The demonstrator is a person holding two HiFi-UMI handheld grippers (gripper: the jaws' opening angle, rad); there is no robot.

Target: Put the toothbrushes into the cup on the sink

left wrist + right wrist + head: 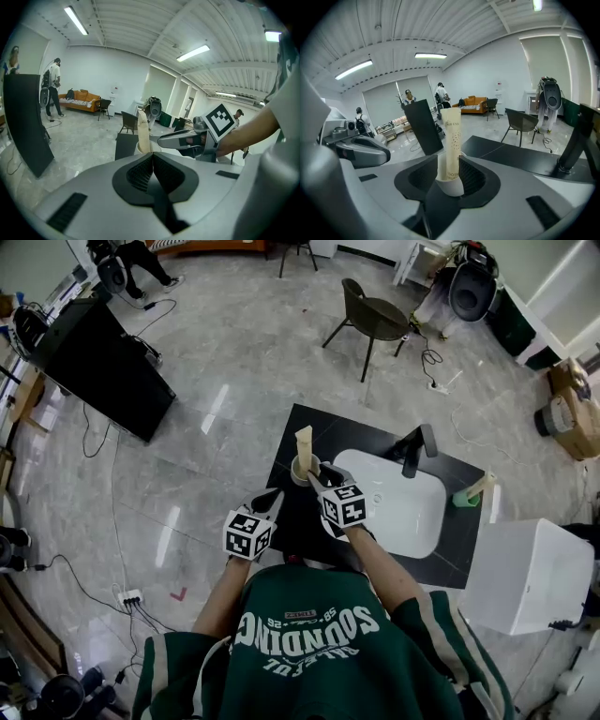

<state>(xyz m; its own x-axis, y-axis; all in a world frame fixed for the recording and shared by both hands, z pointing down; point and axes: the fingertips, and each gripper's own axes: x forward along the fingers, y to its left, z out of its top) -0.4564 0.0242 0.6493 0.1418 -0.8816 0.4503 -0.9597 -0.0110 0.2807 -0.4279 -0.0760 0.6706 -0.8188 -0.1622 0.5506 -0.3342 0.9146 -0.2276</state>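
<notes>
Straddling the paper-wrapped toothbrush, upright in the white cup beside the sink basin, with right gripper jaws spread; holding left gripper nearby, jaws pressed together, empty.

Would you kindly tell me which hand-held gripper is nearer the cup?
Right. The right hand-held gripper is at the cup, open around the toothbrush box standing in it; the left hand-held gripper sits short of it, shut.

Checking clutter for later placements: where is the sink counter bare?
Bare: the black counter behind the basin, between left cup and faucet; also the strip beside the basin, nearer than the green cup. Crowded: the left cup's corner, where the right gripper hovers.
</notes>
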